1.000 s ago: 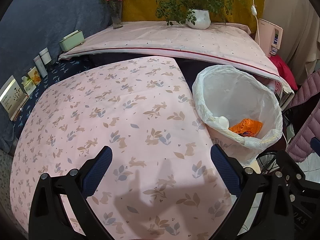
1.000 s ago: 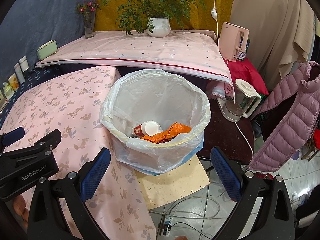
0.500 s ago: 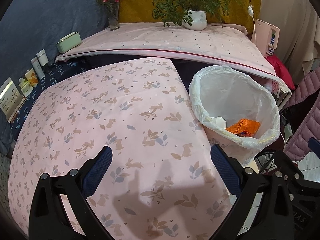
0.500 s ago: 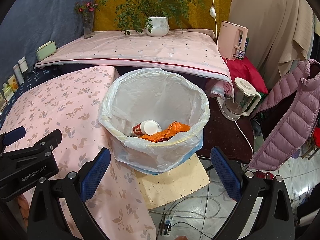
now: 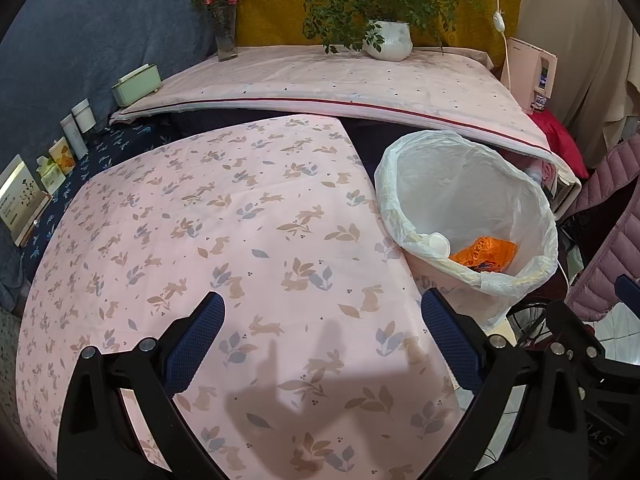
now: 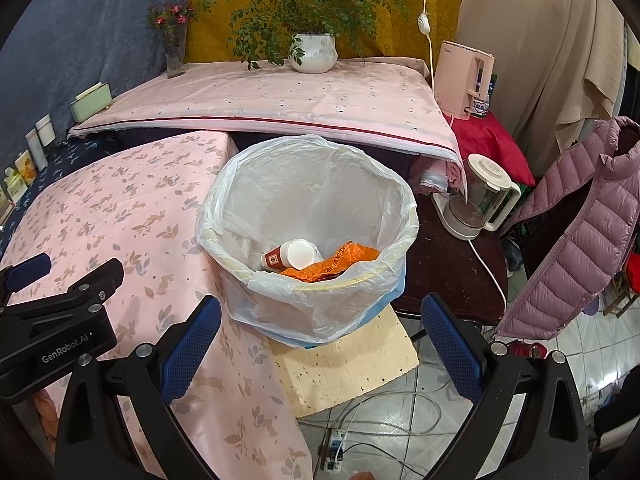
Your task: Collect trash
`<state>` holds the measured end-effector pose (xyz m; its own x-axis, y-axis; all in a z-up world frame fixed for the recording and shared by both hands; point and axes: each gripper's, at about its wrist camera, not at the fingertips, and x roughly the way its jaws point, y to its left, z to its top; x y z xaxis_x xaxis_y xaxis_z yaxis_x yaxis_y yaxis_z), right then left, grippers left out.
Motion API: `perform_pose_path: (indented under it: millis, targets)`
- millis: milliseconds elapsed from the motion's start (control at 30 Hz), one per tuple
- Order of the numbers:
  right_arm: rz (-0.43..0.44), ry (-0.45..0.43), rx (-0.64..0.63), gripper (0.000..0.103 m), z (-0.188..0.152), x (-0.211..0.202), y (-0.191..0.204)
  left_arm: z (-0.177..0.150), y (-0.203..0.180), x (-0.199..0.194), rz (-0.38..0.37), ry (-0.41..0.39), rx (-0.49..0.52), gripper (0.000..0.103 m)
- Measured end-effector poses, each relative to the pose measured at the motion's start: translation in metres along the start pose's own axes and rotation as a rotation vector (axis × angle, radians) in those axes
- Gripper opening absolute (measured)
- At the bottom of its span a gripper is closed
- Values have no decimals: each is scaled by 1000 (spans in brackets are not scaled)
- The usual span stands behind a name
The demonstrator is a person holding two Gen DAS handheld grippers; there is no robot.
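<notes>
A bin lined with a clear white bag (image 6: 308, 216) stands on a cream board beside the table's right edge; the left wrist view shows the bin (image 5: 468, 184) at the right. Inside lie a small white-capped bottle (image 6: 290, 256) and an orange wrapper (image 6: 340, 262), and the left wrist view catches the same wrapper (image 5: 484, 252). My right gripper (image 6: 320, 344) hovers open just in front of the bin, empty. My left gripper (image 5: 320, 344) hangs open over the pink rabbit-print tablecloth (image 5: 208, 220), empty.
A raised pink-covered shelf (image 5: 340, 80) at the back carries a potted plant (image 5: 388, 40), a flower vase (image 5: 224, 28) and a green box (image 5: 136, 84). Small cartons (image 5: 60, 156) line the left wall. A kettle (image 6: 480, 196), a pink jacket (image 6: 580, 224) and floor cables (image 6: 380, 412) lie right.
The left wrist view has drawn back and shifted slightly, so the bin sits a little lower and smaller. The right wrist view is nearly the same. Both grippers stayed open.
</notes>
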<state>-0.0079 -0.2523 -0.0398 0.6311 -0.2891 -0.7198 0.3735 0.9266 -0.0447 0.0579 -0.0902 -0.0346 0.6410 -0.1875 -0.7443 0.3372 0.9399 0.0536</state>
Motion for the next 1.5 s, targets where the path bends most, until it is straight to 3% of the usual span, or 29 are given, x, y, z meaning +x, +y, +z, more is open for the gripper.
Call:
perform_pose_path:
  millis: [933,1200,1500]
  targets:
    - [1,-1,-1,97,0,2,-2,-4,1,-1,22,-4,-34,96]
    - [-4,-4,10,97,-3,0,-9,-2,-12,-2,-19,6,63,96]
    - [-3,-5,21,96,-3,-1,-8,-2,-8,2,-47,23,21,96]
